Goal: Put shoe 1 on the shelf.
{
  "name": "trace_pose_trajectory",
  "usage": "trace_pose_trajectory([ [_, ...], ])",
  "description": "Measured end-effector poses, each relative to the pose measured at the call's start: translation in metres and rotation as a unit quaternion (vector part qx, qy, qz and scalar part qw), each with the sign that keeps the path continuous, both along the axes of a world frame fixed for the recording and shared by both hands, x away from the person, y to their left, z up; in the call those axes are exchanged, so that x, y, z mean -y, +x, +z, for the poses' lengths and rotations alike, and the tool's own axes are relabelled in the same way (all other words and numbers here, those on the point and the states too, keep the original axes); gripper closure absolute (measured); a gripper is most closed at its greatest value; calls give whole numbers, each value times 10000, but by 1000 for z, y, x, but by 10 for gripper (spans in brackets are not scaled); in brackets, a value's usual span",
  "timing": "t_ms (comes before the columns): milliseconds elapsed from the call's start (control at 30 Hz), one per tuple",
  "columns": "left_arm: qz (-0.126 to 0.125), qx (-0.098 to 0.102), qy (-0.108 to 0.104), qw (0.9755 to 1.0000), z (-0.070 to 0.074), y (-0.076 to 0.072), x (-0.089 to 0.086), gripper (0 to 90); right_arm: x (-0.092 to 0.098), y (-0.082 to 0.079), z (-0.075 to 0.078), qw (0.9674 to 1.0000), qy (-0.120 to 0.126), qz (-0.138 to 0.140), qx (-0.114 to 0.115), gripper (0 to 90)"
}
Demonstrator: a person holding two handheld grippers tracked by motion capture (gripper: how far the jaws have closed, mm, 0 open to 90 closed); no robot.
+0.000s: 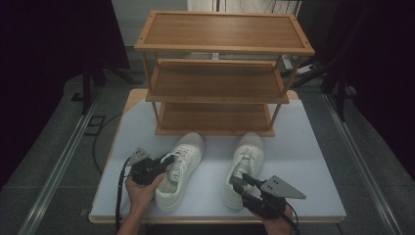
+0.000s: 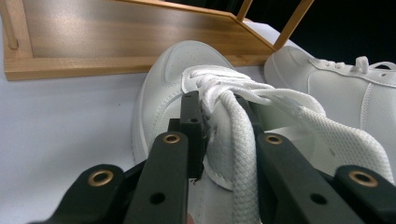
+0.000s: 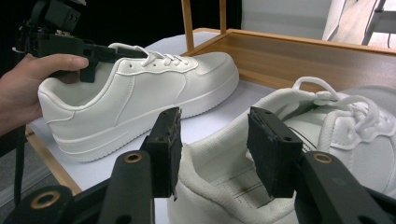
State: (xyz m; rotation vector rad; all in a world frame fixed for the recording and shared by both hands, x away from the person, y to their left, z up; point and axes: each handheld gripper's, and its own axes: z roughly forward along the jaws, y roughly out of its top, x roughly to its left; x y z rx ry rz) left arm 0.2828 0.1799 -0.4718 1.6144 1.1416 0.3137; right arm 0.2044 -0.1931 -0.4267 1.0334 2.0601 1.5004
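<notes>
Two white sneakers lie side by side on the pale table, toes toward a wooden rack. The left shoe has its tongue and laces pinched between the jaws of my left gripper, which is shut on them. A hand holds that gripper over the shoe's opening. My right gripper sits at the heel of the right shoe, its jaws closed on either side of the padded heel collar.
A three-shelf wooden rack stands at the far side of the table, just beyond the shoes' toes, all shelves bare. Dark floor and stands surround the table. The table's near edge runs close behind both heels.
</notes>
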Motion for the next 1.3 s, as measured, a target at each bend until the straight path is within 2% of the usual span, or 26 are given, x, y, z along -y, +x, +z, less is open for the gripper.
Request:
trace_pose_trajectory([
  [167, 50, -20, -264, 9996, -1, -2, -6, 798, 2, 1, 0, 10000, 18, -19, 37, 543],
  [200, 50, -20, -264, 9996, -1, -2, -6, 799, 2, 1, 0, 10000, 18, -19, 37, 543],
  [300, 25, 41, -300, 9995, 2, -4, -8, 799, 2, 0, 1, 10000, 45, -10, 72, 543],
  [333, 0, 67, -306, 9995, 4, -5, -8, 798, 3, -1, 2, 9998, 75, -17, 158, 545],
  [433, -46, 134, -468, 9988, 9, -8, -9, 799, 3, -2, 3, 9997, 112, -18, 212, 547],
  [467, -78, 146, -554, 9983, 10, -9, -10, 799, 3, -3, 4, 9996, 127, -39, 252, 548],
  [500, -121, 175, -726, 9971, 14, -10, -11, 799, 4, -3, 5, 9994, 176, -57, 299, 548],
  [533, -121, 175, -726, 9971, 14, -10, -11, 800, 4, -3, 5, 9994, 176, -57, 299, 548],
  [567, -164, 202, -860, 9960, 17, -11, -12, 800, 5, -4, 6, 9993, 190, -68, 318, 548],
  [667, -204, 236, -948, 9950, 22, -13, -11, 800, 6, -4, 6, 9993, 198, -67, 308, 548],
  [700, -242, 257, -1054, 9938, 26, -14, -10, 800, 6, -4, 7, 9993, 202, -71, 305, 548],
  [833, -311, 293, -1192, 9920, 32, -15, -7, 800, 7, -3, 7, 9993, 209, -77, 308, 548],
  [900, -427, 317, -1333, 9896, 38, -13, -4, 800, 8, -4, 8, 9992, 233, -93, 317, 548],
  [1000, -453, 347, -1409, 9884, 45, -10, 1, 801, 9, -4, 10, 9991, 261, -98, 307, 548],
  [1200, -481, 448, -1392, 9881, 58, -6, 8, 801, 11, -2, 9, 9991, 332, -107, 261, 548],
  [1300, -550, 501, -1513, 9857, 69, -5, 11, 801, 13, -1, 8, 9990, 374, -105, 220, 548],
])
